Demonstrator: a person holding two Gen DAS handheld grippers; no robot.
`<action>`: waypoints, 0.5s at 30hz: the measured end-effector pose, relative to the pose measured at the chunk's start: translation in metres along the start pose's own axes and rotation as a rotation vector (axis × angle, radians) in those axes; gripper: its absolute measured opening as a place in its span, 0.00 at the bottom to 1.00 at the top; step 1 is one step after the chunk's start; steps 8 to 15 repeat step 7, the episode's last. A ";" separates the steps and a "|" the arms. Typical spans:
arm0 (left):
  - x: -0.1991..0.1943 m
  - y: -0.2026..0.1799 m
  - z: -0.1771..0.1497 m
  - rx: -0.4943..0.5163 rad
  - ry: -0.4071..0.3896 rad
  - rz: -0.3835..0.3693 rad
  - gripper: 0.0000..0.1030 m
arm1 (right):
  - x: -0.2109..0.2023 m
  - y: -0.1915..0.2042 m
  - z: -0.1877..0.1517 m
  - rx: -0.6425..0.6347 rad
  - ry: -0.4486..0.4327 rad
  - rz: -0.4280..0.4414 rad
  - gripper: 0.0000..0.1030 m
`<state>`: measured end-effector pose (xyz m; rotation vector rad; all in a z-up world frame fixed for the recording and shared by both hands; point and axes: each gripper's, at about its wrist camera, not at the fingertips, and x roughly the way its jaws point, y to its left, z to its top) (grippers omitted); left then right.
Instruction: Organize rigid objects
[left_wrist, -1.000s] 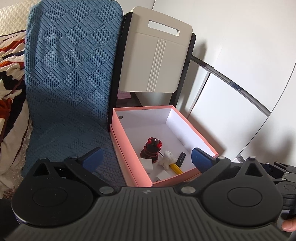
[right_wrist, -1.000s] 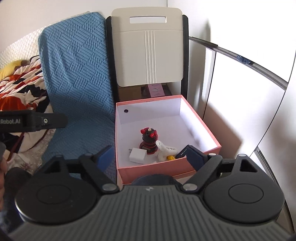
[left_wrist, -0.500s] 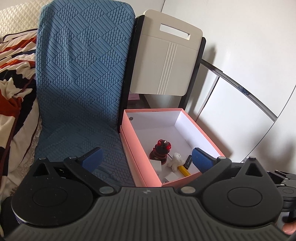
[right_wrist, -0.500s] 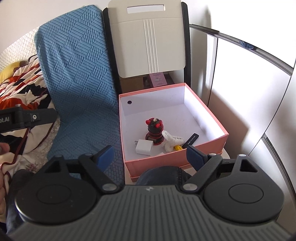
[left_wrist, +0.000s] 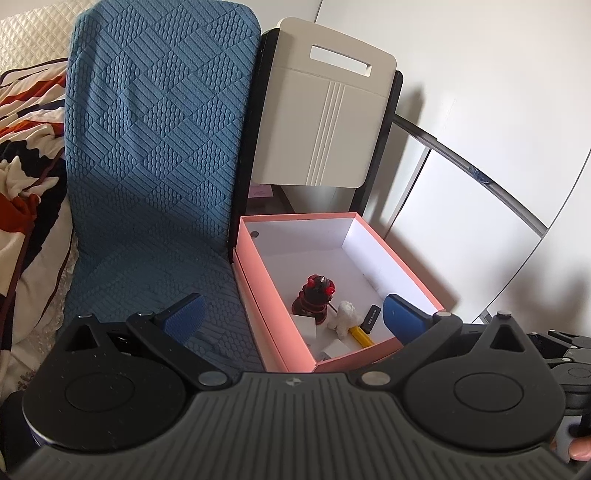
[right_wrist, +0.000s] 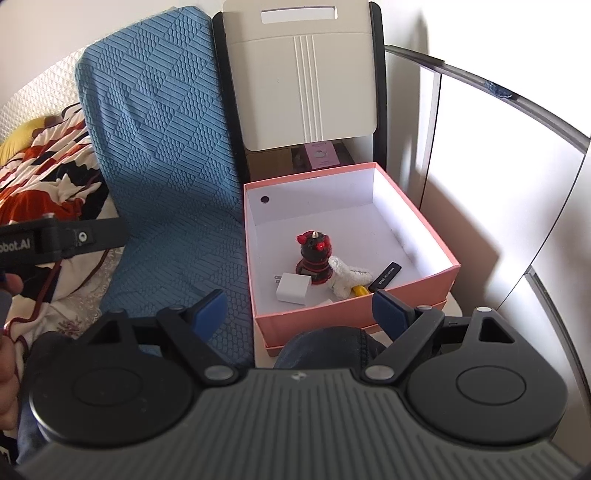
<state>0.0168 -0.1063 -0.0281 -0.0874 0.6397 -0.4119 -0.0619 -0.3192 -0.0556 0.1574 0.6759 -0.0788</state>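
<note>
Hovering short of the pink box (right_wrist: 354, 314) | left gripper (left_wrist: 291, 314) and right gripper (right_wrist: 295, 310) both spread, empty | figurine (right_wrist: 314, 258), charger (right_wrist: 293, 288), black stick (right_wrist: 385, 276) clustered by box's near wall | lower steeply inside, pinch one item, avoid neighbours

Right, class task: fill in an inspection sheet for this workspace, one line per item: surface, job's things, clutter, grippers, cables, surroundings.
Surface: pale stand under the box, mostly hidden.
Job's things: open pink cardboard box holding a black-and-red figurine, white charger cube, white knitted toy, yellow stick, black USB stick.
Clutter: nothing seen.
Grippers: left gripper and right gripper open, empty.
Cables: nothing seen.
Surroundings: blue textured cushion, cream plastic panel, patterned blanket.
</note>
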 end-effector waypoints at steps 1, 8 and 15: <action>0.000 -0.001 0.000 -0.002 -0.003 0.006 1.00 | 0.000 0.000 0.000 0.002 0.000 -0.002 0.85; 0.000 -0.008 0.000 0.006 -0.005 -0.004 1.00 | 0.003 0.000 -0.001 -0.003 0.011 -0.013 0.85; 0.000 -0.008 0.000 0.006 -0.005 -0.004 1.00 | 0.003 0.000 -0.001 -0.003 0.011 -0.013 0.85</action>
